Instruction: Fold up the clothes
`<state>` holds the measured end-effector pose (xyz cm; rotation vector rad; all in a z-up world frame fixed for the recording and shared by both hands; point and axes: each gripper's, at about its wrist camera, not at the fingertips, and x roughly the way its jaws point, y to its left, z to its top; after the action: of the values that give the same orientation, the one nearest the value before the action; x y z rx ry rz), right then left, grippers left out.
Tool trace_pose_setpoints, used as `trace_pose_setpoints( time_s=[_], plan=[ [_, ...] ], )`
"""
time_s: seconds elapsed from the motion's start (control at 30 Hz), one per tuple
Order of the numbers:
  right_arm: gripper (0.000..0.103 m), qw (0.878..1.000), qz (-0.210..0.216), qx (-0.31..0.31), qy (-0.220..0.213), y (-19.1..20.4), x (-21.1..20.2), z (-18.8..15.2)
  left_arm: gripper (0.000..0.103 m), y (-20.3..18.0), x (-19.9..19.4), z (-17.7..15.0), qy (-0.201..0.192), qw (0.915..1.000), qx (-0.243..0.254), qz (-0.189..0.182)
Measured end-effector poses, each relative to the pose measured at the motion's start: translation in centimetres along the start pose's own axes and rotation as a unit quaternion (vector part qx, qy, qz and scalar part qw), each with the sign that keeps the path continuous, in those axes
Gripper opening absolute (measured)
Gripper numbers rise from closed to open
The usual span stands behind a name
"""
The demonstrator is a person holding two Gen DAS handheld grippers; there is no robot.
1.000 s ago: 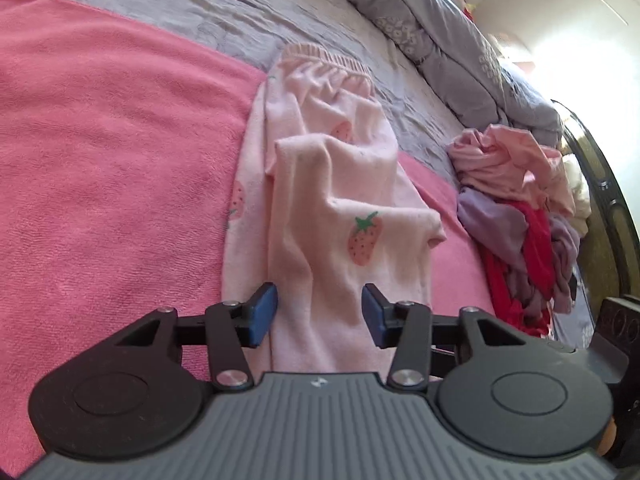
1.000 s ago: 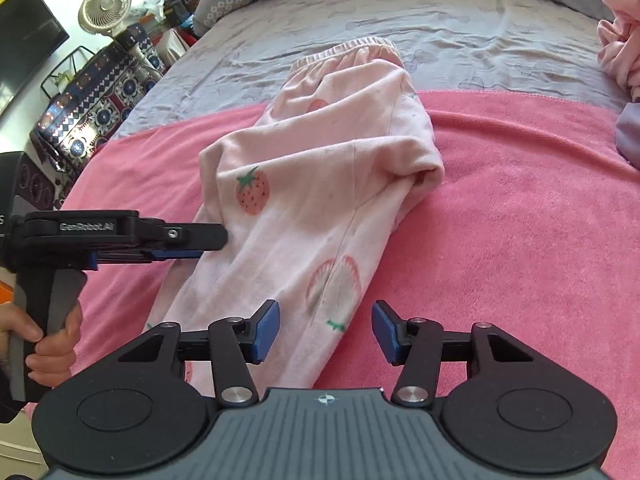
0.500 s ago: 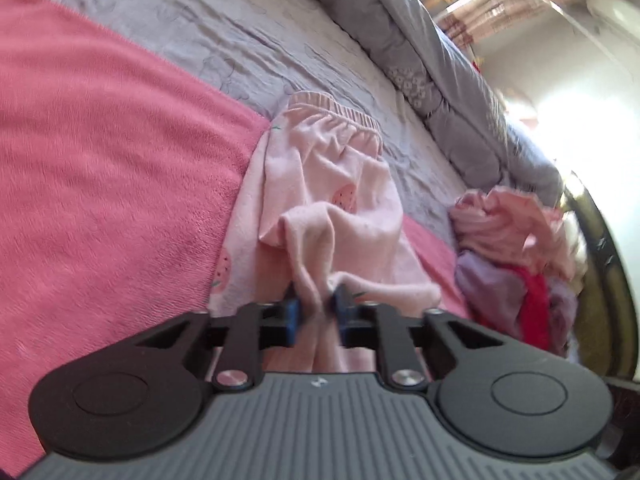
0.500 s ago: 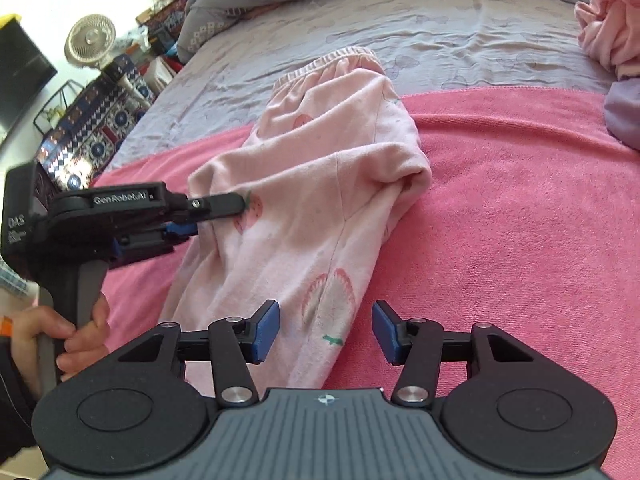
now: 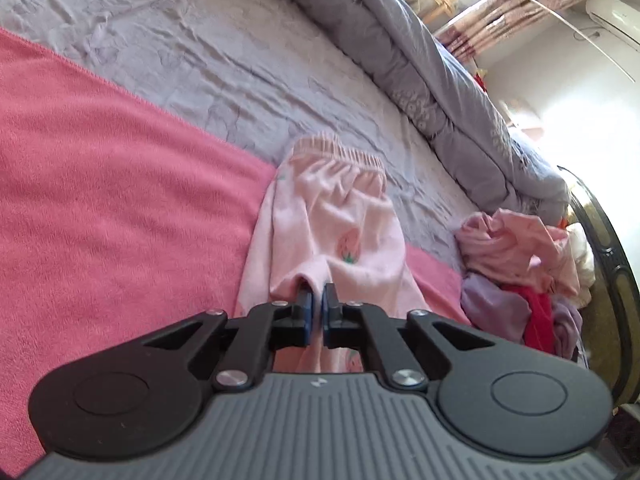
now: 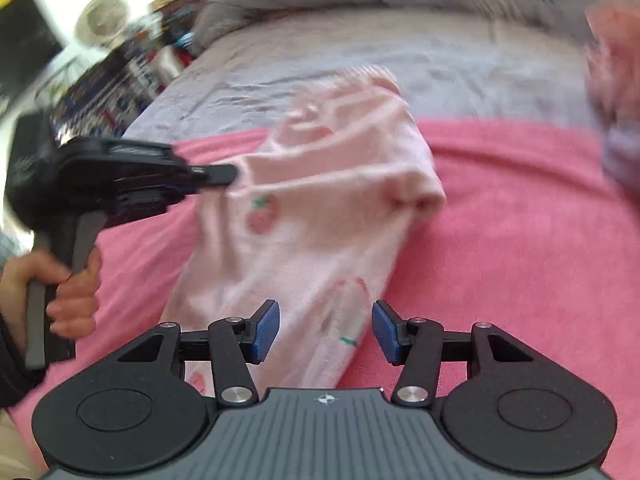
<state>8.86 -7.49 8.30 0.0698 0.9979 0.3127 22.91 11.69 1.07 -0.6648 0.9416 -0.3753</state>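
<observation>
Pinching a fold of the pink trousers [image 5: 340, 236], the left gripper [image 5: 315, 312] has its blue pads pressed together on the cloth, which bunches up into a small ridge just ahead of them. In the right wrist view the same gripper [image 6: 224, 174] reaches in from the left, its tip at the near edge of the doubled-over leg, with a hand [image 6: 64, 292] around its grip. To the right of it, the right gripper [image 6: 325, 332] hovers low over the lower leg with its jaws spread and nothing between the pads.

As a judgement, the fold is partway done. One end of the trousers already lies doubled back over the rest, so a first fold appears made, but it sits loose and skewed rather than flat. The pinch suggests that this layer is about to be pulled or carried over. Squaring the edges and any further fold remain, and a heap of clothes [image 5: 520, 276] at the far right is unfolded.

The trousers lie on the bed, mostly on a pink towel [image 5: 100, 208], with the elastic waistband [image 5: 336, 152] reaching onto the grey sheet [image 5: 200, 60] beyond. The cloth is pale pink, soft and fleecy-looking, printed with strawberries, and rumpled where it is gripped. The right wrist view is blurred.
</observation>
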Motion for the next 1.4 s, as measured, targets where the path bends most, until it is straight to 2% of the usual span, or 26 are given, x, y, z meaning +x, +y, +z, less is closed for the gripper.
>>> trace_pose_setpoints(
  time_s=[0.13,0.17,0.23,0.33,0.47,0.53,0.57,0.6,0.73,0.77,0.8,0.83,0.87,0.9,1.0,1.03,1.1,1.17,1.23,1.3,1.37,1.4],
  plan=[
    [0.051,0.995,0.009,-0.095,0.014,7.1,0.7,-0.6,0.002,0.7,0.4,0.2,0.009,0.9999,-0.009,-0.002],
    [0.047,0.996,0.011,-0.09,0.019,8.2,1.4,-0.8,0.002,0.8,0.5,0.4,0.009,0.9999,-0.007,0.004],
    [0.024,0.997,0.021,-0.059,0.04,9.9,3.0,-0.9,0.002,1.1,0.7,0.8,0.017,0.9998,-0.004,0.011],
    [0.024,0.998,0.019,-0.025,0.06,11.3,4.7,-1.0,0.002,1.5,1.0,1.1,0.028,0.9995,0.0,0.014],
    [0.027,0.994,-0.034,-0.066,0.075,13.1,5.8,-2.0,0.002,2.1,1.7,1.1,0.041,0.999,0.002,0.016],
    [0.026,0.993,-0.044,-0.085,0.074,13.6,5.9,-2.6,0.002,2.3,2.1,1.1,0.044,0.9989,-0.003,0.014],
    [0.023,0.992,-0.045,-0.087,0.076,13.7,5.8,-2.7,0.002,2.4,2.2,1.2,0.044,0.9989,-0.005,0.012],
    [0.01,0.992,-0.045,-0.086,0.079,13.7,5.8,-2.7,0.002,2.4,2.3,1.2,0.043,0.999,-0.005,0.011],
    [0.006,0.995,-0.021,-0.013,0.095,12.3,5.6,-1.7,0.002,2.6,2.3,1.2,0.04,0.9992,-0.009,0.005],
    [0.006,0.995,-0.003,0.025,0.101,11.7,5.6,-1.5,0.002,2.7,2.3,1.2,0.038,0.9992,-0.011,0.002],
    [0.005,0.989,0.036,0.082,0.116,10.5,5.8,-1.3,0.002,2.8,2.2,1.2,0.036,0.9992,-0.016,-0.003],
    [0.004,0.978,0.081,0.144,0.131,9.2,6.1,-1.1,0.002,2.9,2.2,1.3,0.034,0.9992,-0.021,-0.009],
    [0.003,0.952,0.145,0.226,0.144,7.6,6.6,-1.4,0.002,3.0,2.1,1.4,0.031,0.9991,-0.026,-0.014],
    [0.003,0.931,0.18,0.278,0.151,6.7,7.1,-1.7,0.002,3.1,2.0,1.5,0.029,0.9989,-0.032,-0.018],
    [0.003,0.967,0.082,0.201,0.136,7.9,6.7,-1.3,0.002,3.1,2.0,1.7,0.029,0.999,-0.028,-0.018],
    [0.004,0.981,0.039,0.145,0.122,9.0,6.2,-1.2,0.002,2.9,2.1,1.7,0.031,0.9992,-0.021,-0.014],
    [0.008,0.992,-0.005,0.075,0.103,11.1,5.3,-1.4,0.002,2.6,2.1,1.6,0.034,0.9993,-0.004,-0.012],
    [0.014,0.994,-0.042,0.026,0.098,13.2,5.0,-2.0,0.002,2.5,2.1,1.7,0.036,0.9992,-0.003,-0.017],
    [0.026,0.994,-0.074,-0.005,0.084,15.0,5.0,-2.8,0.002,2.6,2.1,1.8,0.035,0.999,-0.014,-0.023],
    [0.027,0.991,-0.116,-0.023,0.063,16.6,4.9,-3.6,0.002,2.7,2.1,2.0,0.035,0.9987,-0.022,-0.031],
    [0.032,0.986,-0.159,-0.049,0.022,17.8,4.2,-4.3,0.002,2.7,2.1,2.2,0.034,0.9986,-0.022,-0.035],
    [0.041,0.981,-0.184,-0.064,-0.002,18.6,3.8,-4.6,0.002,2.6,2.0,2.3,0.034,0.9986,-0.019,-0.035]
  ],
)
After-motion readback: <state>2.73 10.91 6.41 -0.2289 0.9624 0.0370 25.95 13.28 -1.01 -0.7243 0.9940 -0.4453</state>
